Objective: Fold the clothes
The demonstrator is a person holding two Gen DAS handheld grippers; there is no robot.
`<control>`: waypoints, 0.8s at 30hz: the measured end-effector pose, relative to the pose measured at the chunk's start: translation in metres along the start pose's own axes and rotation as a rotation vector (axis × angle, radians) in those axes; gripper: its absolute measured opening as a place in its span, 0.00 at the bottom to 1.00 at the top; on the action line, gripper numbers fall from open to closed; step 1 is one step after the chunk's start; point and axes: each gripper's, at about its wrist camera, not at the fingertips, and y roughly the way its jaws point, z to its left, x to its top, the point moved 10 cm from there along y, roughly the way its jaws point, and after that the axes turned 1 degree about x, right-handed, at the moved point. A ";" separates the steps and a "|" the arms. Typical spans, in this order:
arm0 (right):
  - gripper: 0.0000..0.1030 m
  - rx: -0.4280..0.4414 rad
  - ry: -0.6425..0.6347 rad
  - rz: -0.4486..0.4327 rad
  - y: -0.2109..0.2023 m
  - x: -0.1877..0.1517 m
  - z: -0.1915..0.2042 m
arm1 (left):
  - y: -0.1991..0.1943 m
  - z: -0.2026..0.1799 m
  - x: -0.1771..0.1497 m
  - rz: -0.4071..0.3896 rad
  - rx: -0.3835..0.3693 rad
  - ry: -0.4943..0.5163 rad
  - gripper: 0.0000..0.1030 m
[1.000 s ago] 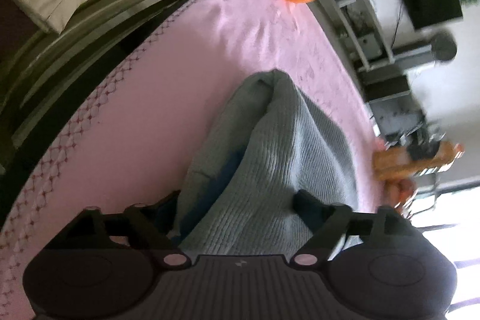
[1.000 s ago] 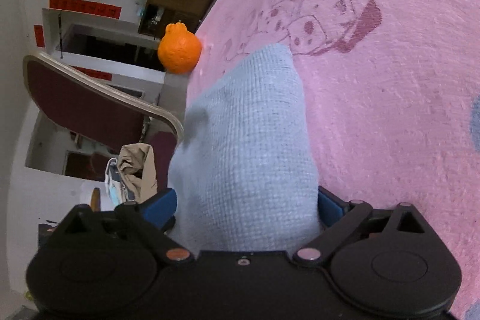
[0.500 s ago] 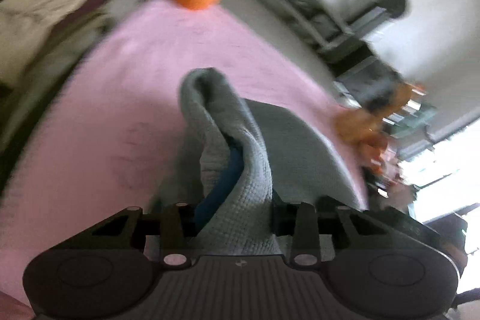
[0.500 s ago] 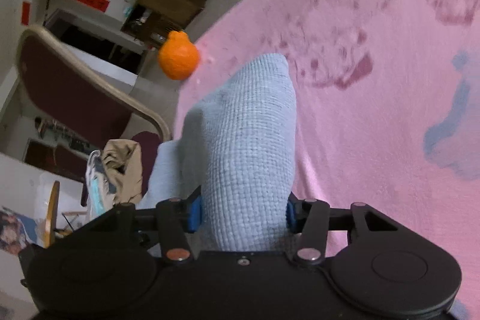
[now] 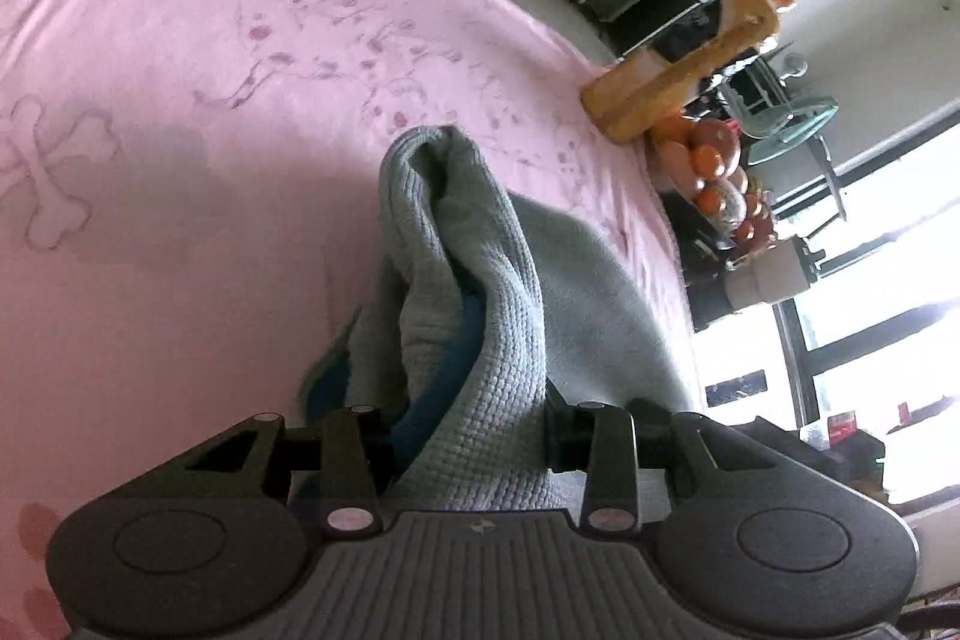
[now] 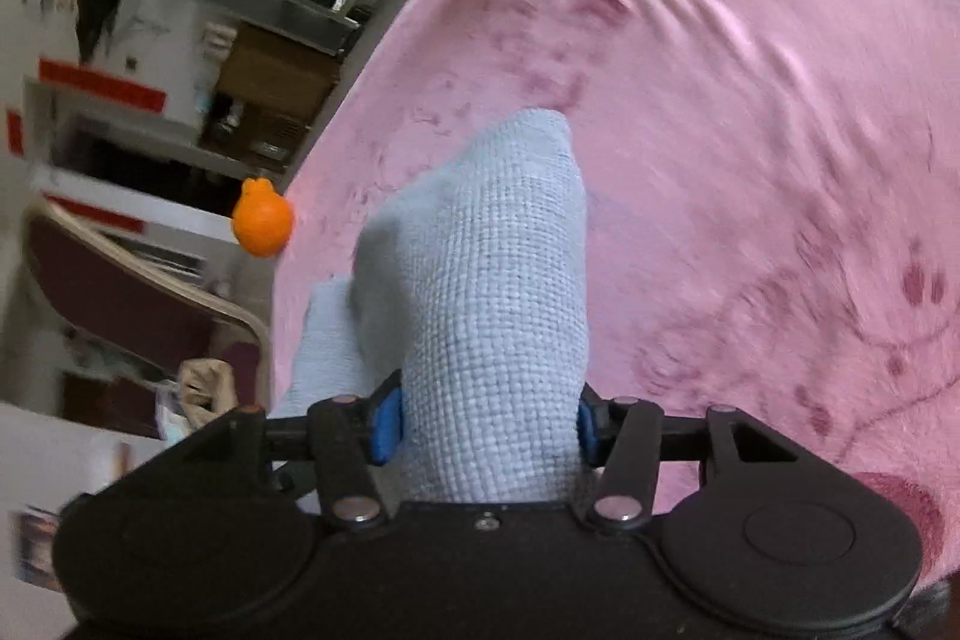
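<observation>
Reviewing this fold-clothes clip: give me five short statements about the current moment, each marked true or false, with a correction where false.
1. The left gripper is clamped on a bunched fold of the pale blue-grey waffle-knit garment. True.
2. The right gripper is empty. False: its blue pads press on a fold of the same garment.
3. The garment lies over a pink printed blanket. True.
4. The round orange fruit sits in the middle of the blanket. False: it sits at the blanket's edge, apart from the garment.
5. The garment is already folded into a flat, neat rectangle. False: it is bunched up and partly lifted between the two grippers.
</observation>
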 end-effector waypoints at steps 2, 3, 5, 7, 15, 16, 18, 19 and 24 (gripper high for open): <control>0.52 0.004 0.017 0.005 0.006 0.000 -0.002 | 0.000 -0.004 0.009 -0.016 -0.001 0.022 0.36; 0.53 0.002 0.013 0.006 0.008 0.001 0.000 | 0.001 0.001 0.008 -0.010 0.033 0.035 0.44; 0.55 0.002 -0.006 0.005 0.009 0.001 0.003 | 0.004 0.013 0.004 0.005 0.111 0.063 0.58; 0.58 0.002 -0.019 0.007 0.012 0.000 0.005 | 0.004 0.025 -0.001 0.003 0.133 0.061 0.73; 0.81 -0.056 -0.139 -0.011 0.002 -0.002 0.019 | -0.022 0.032 0.004 -0.092 0.116 0.066 0.78; 0.83 -0.057 -0.143 -0.017 -0.001 -0.002 0.020 | -0.031 0.029 0.008 -0.122 0.103 0.078 0.79; 0.83 -0.054 -0.134 -0.030 -0.006 0.001 0.016 | -0.033 0.031 0.010 -0.130 0.101 0.101 0.83; 0.83 -0.052 -0.122 -0.032 -0.006 0.002 0.016 | -0.028 0.036 0.008 -0.102 0.110 0.094 0.83; 0.84 -0.051 -0.090 -0.013 -0.005 0.002 0.006 | -0.002 0.058 -0.007 0.052 0.004 -0.042 0.85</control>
